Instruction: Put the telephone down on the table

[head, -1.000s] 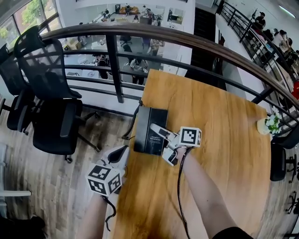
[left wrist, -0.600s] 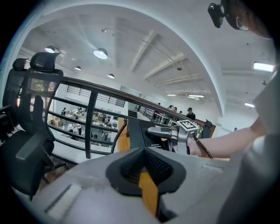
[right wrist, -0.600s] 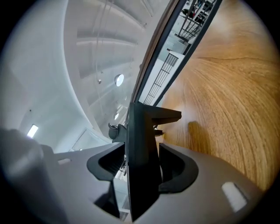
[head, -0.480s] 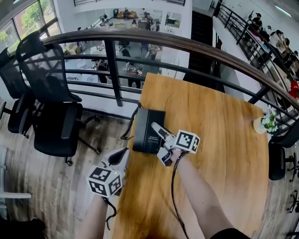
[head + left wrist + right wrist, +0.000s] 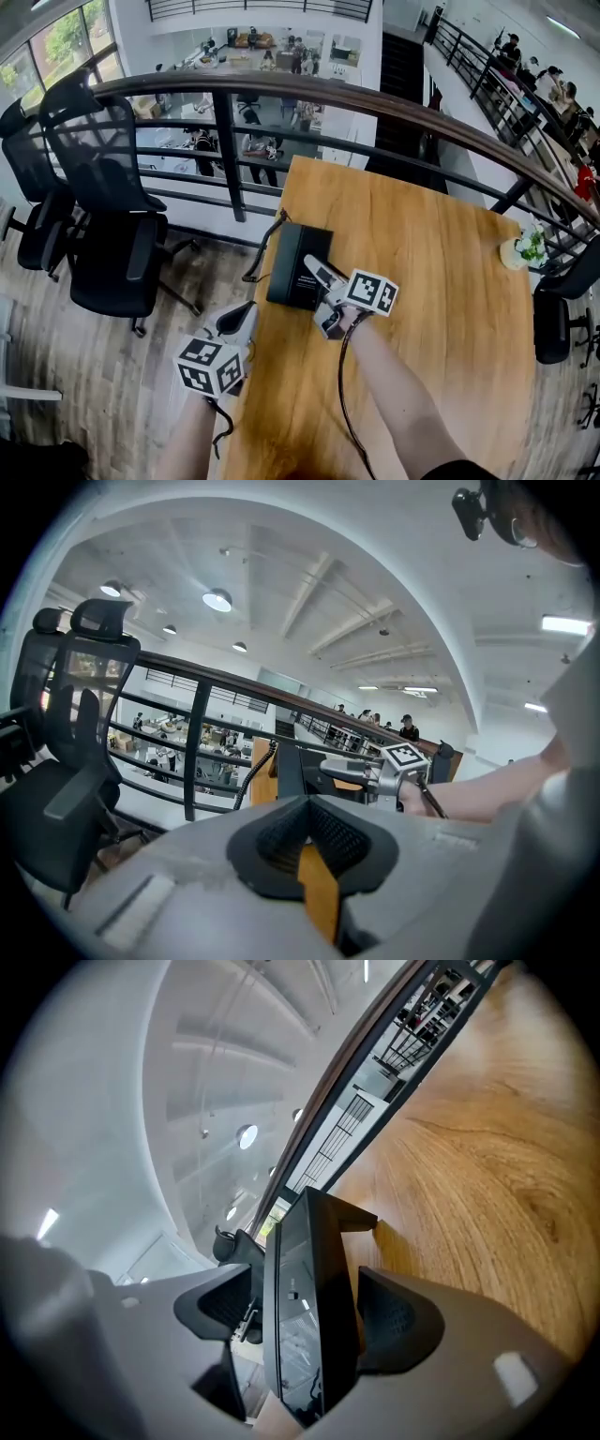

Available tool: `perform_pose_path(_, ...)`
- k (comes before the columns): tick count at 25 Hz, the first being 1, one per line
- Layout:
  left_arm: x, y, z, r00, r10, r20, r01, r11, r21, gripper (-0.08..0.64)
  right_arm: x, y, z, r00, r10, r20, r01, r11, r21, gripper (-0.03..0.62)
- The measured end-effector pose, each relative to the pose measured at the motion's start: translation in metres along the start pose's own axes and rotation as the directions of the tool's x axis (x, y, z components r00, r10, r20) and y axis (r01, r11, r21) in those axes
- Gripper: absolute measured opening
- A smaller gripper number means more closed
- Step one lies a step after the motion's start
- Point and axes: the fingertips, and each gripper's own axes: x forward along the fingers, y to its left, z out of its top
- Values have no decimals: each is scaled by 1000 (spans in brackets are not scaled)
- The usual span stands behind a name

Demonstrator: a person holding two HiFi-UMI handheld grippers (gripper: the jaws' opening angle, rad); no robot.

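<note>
Two hand-held grippers appear from above, at a wooden surface point(image 5: 431, 309) that stands against a dark railing point(image 5: 227, 141). The black telephone point(image 5: 296, 262) lies on the surface near its left edge. Its cord point(image 5: 266, 242) trails off that edge.

The right hand-held gripper point(image 5: 319, 298) reaches in from the telephone's right side. Its jaws have just been opening and now stand wide apart. The telephone's edge sits between them, and a clear gap shows at one pad, so nothing is clamped.

The left hand-held gripper point(image 5: 236, 321) hangs just off the surface's left edge, above the wooden floor point(image 5: 84, 375). Its jaws are together with nothing between them.

Black office chairs point(image 5: 112, 216) stand to the left, beyond the floor gap. A small potted plant point(image 5: 525, 248) sits at the surface's far right edge, well apart from the telephone.
</note>
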Motion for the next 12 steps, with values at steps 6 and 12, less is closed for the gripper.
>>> perform_pose_path(6, -20, -7, 6, 1000, 6, 17, -6, 1000, 4, 2, -21, 11, -2, 998, -69, -12, 67, 991, -118, 337)
perform_pose_path(12, -49, -26, 9, 999, 23, 38, -24, 999, 21, 2, -51, 51, -6, 998, -67, 10, 67, 945, -319, 318)
